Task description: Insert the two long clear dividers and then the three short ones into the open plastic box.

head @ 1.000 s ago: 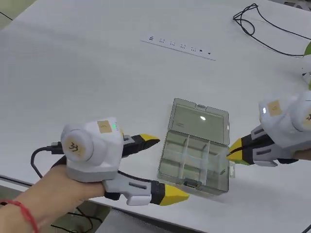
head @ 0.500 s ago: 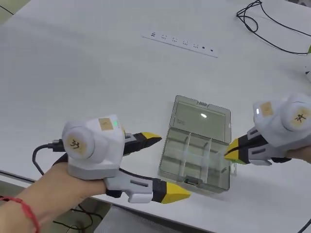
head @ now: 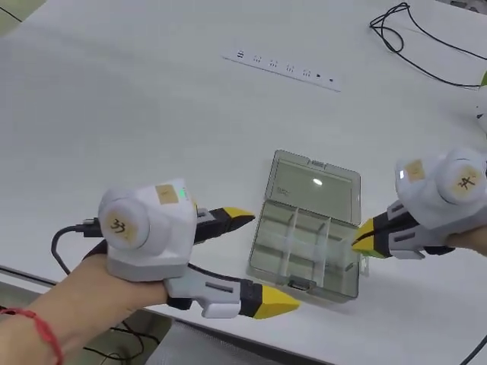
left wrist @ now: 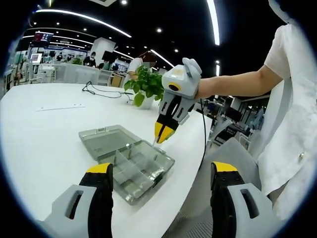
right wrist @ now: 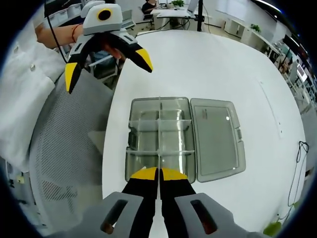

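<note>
Box [head: 335, 285]: one, near the table [head: 152, 114] front edge, between the grippers; long axis left-right in head view; lid [head: 313, 186] open flat on the far side.
Appearance: clear grey plastic; clear partitions [head: 293, 232] cross inside, number unclear.
Right gripper [head: 364, 237]: clenched on one clear divider [head: 364, 265], over the box's right edge.
Left gripper [head: 268, 262]: spread wide, empty.
</note>
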Demonstrator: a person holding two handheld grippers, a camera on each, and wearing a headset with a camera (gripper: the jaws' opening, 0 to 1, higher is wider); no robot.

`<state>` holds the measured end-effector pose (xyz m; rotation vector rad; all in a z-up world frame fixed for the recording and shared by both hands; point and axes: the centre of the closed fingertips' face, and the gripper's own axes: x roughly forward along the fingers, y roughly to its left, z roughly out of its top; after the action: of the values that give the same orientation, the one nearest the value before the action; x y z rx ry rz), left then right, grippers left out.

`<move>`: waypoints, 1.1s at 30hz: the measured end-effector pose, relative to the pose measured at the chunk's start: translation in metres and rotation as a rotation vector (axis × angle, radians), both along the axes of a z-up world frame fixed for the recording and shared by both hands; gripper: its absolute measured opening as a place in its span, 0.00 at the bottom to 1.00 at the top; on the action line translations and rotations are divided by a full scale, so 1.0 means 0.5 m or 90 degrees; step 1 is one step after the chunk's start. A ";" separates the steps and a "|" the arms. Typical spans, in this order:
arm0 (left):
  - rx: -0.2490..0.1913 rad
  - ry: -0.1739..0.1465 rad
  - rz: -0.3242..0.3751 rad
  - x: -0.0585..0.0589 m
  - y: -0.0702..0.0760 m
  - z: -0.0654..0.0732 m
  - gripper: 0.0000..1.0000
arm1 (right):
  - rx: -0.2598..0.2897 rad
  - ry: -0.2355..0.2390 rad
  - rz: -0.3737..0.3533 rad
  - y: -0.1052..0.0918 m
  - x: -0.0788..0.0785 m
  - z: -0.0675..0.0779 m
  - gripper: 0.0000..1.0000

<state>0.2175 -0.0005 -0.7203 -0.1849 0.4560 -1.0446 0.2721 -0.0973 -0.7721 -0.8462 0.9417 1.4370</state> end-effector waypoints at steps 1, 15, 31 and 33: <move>0.000 0.000 0.000 0.000 0.000 0.000 0.82 | -0.001 0.000 -0.001 0.001 0.000 0.001 0.02; 0.002 0.000 -0.003 0.000 0.000 -0.001 0.81 | -0.013 -0.006 0.018 0.008 0.002 -0.011 0.02; -0.005 -0.005 -0.001 0.001 -0.005 0.004 0.80 | 0.004 -0.005 0.013 0.011 -0.001 -0.016 0.02; -0.005 -0.005 -0.001 0.002 -0.006 0.003 0.80 | 0.000 -0.008 0.017 0.008 0.000 -0.028 0.02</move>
<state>0.2183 -0.0033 -0.7186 -0.1866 0.4451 -1.0485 0.2720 -0.0936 -0.7860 -0.8696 0.9238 1.4527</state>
